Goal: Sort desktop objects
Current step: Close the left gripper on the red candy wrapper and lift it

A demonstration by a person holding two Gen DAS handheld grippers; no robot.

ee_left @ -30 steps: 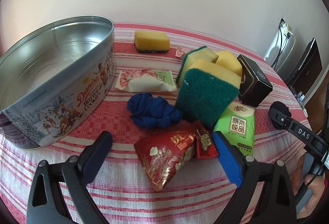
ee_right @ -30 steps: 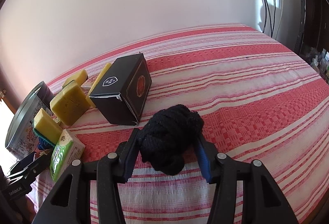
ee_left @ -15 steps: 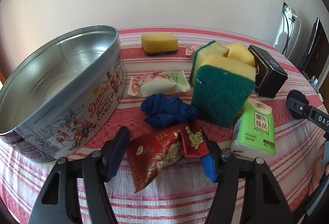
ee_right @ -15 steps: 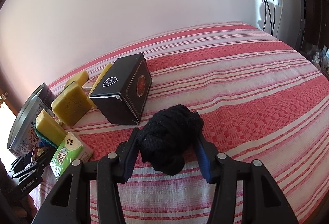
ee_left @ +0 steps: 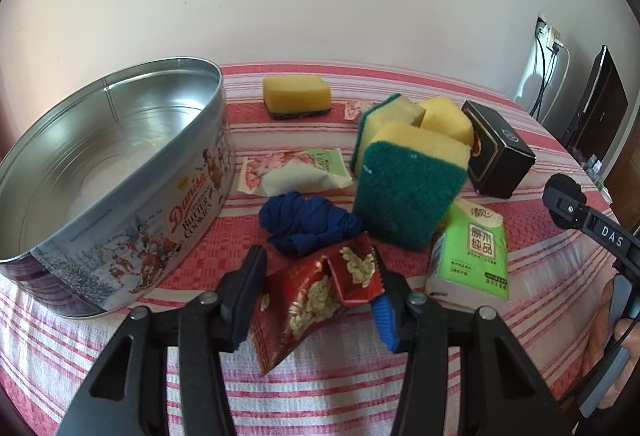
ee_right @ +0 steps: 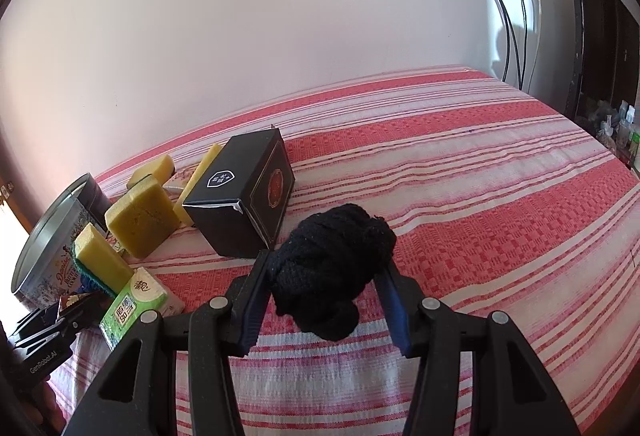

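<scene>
A red snack packet (ee_left: 316, 296) lies near the front of the red striped tablecloth (ee_left: 320, 388), buckled upward. My left gripper (ee_left: 318, 260) has its jaws closing, and the blue pads (ee_left: 384, 316) press the packet's sides. A black rolled-up sock (ee_right: 332, 264) sits in my right gripper (ee_right: 324, 262), which is shut on it just above the cloth. An open, empty butter-cookie tin (ee_left: 180, 204) stands to the left of the packet. In the right wrist view the left gripper (ee_right: 60, 320) shows at the far left by the green pack.
Behind the packet lie a blue cloth bundle (ee_left: 308, 224), a pale snack packet (ee_left: 296, 172), several yellow-green sponges (ee_left: 404, 188), a green tissue pack (ee_left: 472, 248) and a black box (ee_right: 244, 204). A wall with a socket and cables (ee_right: 508, 16) lies beyond the table.
The left jaws have come in from wide open onto the red packet, which has crumpled and risen between them. The right gripper still holds the black sock in the same place.
</scene>
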